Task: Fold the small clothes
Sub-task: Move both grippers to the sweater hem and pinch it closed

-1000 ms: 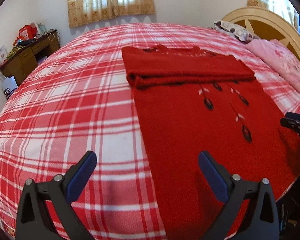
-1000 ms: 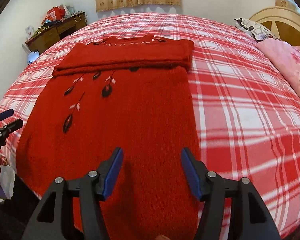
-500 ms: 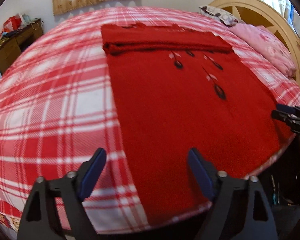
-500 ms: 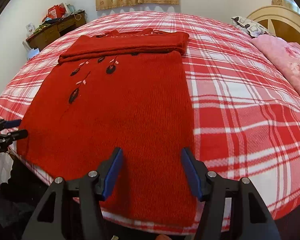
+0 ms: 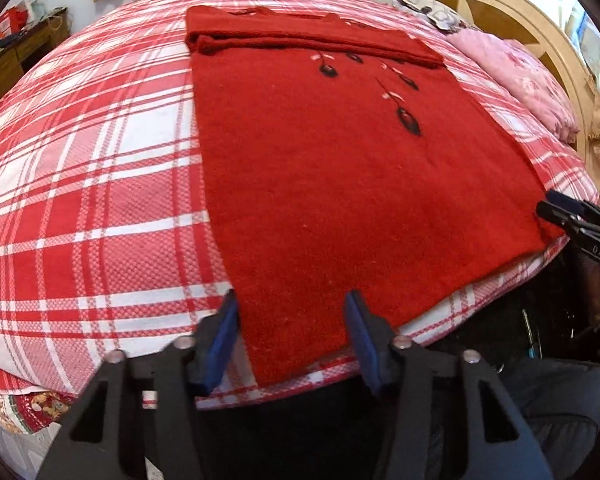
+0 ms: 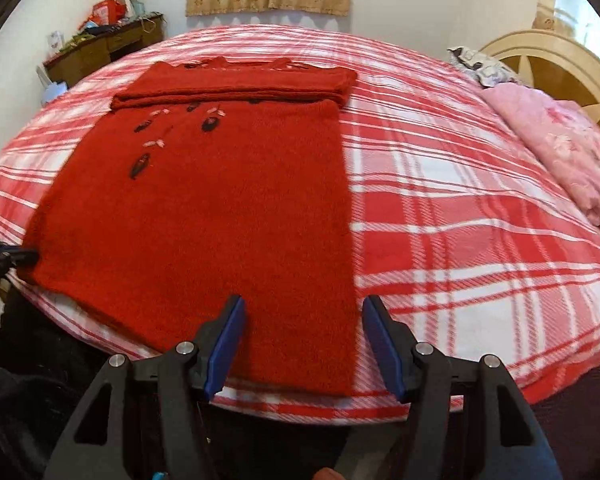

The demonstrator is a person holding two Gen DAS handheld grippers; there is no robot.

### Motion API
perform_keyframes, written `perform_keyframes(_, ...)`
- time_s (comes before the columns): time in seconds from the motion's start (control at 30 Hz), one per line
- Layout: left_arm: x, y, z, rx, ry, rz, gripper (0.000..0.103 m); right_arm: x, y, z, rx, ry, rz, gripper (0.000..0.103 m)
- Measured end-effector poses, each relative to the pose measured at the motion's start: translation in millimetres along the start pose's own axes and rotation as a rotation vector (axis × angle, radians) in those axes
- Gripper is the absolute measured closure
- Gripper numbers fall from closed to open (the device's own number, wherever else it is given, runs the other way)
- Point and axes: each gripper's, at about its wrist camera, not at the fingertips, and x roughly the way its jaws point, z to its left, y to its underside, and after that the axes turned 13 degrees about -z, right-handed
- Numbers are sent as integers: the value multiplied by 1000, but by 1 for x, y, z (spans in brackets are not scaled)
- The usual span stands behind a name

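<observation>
A red knit sweater (image 5: 332, 168) with dark leaf embroidery lies flat on the red and white plaid bed (image 5: 100, 168); its sleeves are folded across the top. It also shows in the right wrist view (image 6: 204, 208). My left gripper (image 5: 290, 340) is open, its blue pads straddling the sweater's near left hem corner. My right gripper (image 6: 303, 344) is open over the near right hem corner. Each gripper shows at the edge of the other's view: the right gripper (image 5: 572, 216) and the left gripper (image 6: 4, 258).
A pink quilt (image 6: 568, 152) and a patterned pillow (image 6: 480, 66) lie by the wooden headboard (image 6: 560, 64). A cluttered wooden desk (image 6: 104, 44) stands at the far left wall. The bed's near edge drops to a dark floor.
Both grippers have drawn back toward the bed's near edge and down to the sweater's hem corners. The left gripper's jaws have narrowed somewhat. The sweater has not moved.
</observation>
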Motion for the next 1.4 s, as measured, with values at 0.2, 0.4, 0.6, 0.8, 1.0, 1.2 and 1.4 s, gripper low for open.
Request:
perform_keyframes(0.2,-3,-2,2,-10,25,-7,94,-1,10,-4,27,-9,11,41)
perform_keyframes(0.4,-3,-1,4,-9,26,-10,94,0,13,3,4,-20,12,44)
perform_keyframes(0.6,-1,-2,4,-9,33,-15,94,-2,14,6,-4,-50,16,73)
perform_keyframes(0.8,-13,-6,6,5,33,-62,94,-9,12,1,20,-72,-11,94)
perform_keyframes(1.0,-25,-16,15,-15,38,-112,94,-24,3,-12,88,-105,-97,96)
perform_keyframes(1.2,-32,-25,20,-27,58,-155,94,-36,-7,-22,152,-126,-187,97)
perform_keyframes(1.4,-36,-38,25,-31,75,-188,94,-47,-23,-31,181,-125,-262,97)
